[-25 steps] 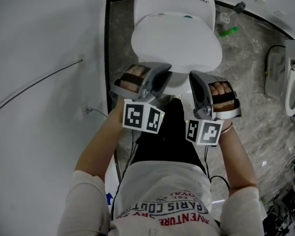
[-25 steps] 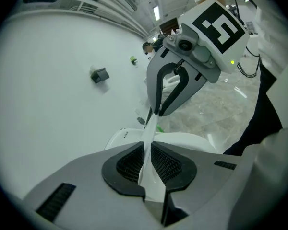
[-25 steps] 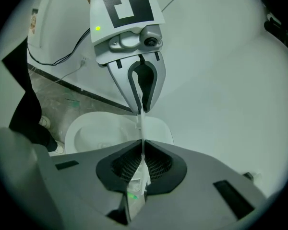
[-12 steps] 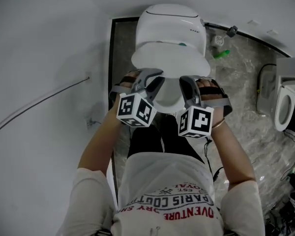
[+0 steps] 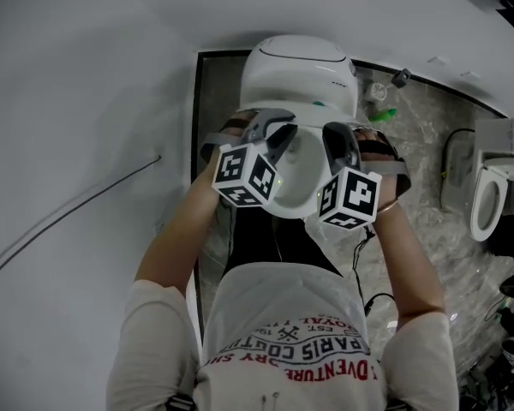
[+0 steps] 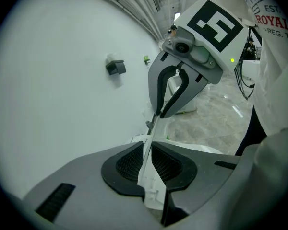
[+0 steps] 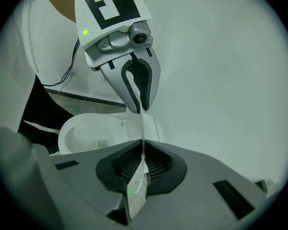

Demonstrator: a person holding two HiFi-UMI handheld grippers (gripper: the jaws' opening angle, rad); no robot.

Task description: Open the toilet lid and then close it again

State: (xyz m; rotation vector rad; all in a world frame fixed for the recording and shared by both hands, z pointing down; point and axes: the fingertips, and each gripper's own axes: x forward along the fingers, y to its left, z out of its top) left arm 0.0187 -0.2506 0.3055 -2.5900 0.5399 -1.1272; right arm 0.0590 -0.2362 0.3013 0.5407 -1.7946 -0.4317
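The white toilet lid (image 5: 298, 178) is tilted up off the bowl, its front edge held from both sides. My left gripper (image 5: 277, 144) is shut on the lid's thin edge (image 6: 149, 174), which runs between the ribbed pads. My right gripper (image 5: 332, 146) is likewise shut on the lid edge (image 7: 143, 128). In the right gripper view the open bowl and seat (image 7: 84, 133) show below to the left, with the left gripper (image 7: 136, 87) clamped further along the edge. The left gripper view shows the right gripper (image 6: 170, 95) in the same way. Behind the lid stands the white tank (image 5: 298, 71).
A white wall with a thin cable (image 5: 68, 212) lies to the left. A green bottle (image 5: 381, 116) and small fittings sit on the marble floor right of the tank. A second toilet (image 5: 493, 199) stands at the far right. The person's legs are directly before the bowl.
Both grippers have risen and moved toward the tank with the lid's front edge between them. The lid has swung up from flat on the bowl to steeply tilted.
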